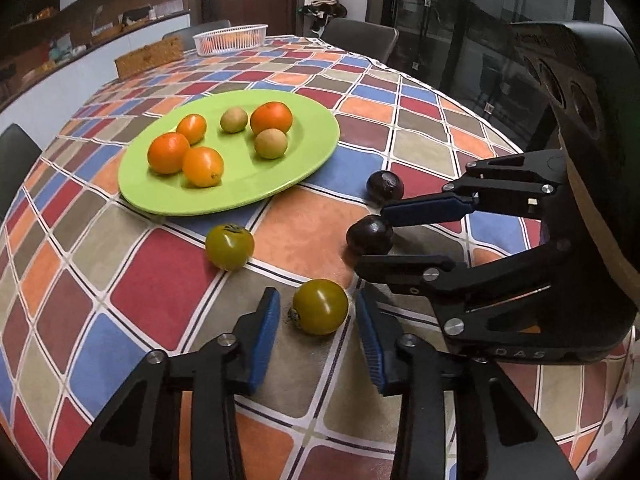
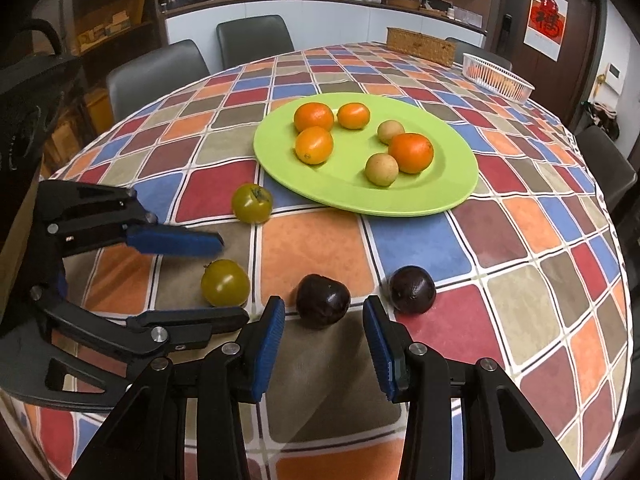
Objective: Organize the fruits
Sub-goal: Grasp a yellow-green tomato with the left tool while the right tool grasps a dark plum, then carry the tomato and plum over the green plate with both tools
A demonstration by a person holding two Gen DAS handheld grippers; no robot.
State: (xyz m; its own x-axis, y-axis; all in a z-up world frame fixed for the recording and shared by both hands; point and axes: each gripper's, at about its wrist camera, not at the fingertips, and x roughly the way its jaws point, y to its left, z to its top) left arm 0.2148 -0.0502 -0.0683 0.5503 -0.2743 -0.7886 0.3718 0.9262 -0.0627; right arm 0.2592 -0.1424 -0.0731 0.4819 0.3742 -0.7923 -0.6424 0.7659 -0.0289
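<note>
A green plate holds several oranges and two small tan fruits. On the cloth lie two green tomatoes and two dark purple fruits. My left gripper is open, its fingers on either side of the near green tomato, which rests on the table. My right gripper is open around the near dark fruit. The other tomato and the other dark fruit lie free.
The table has a checked multicoloured cloth. A white plastic basket and a wicker box stand at the far end. Grey chairs surround the table.
</note>
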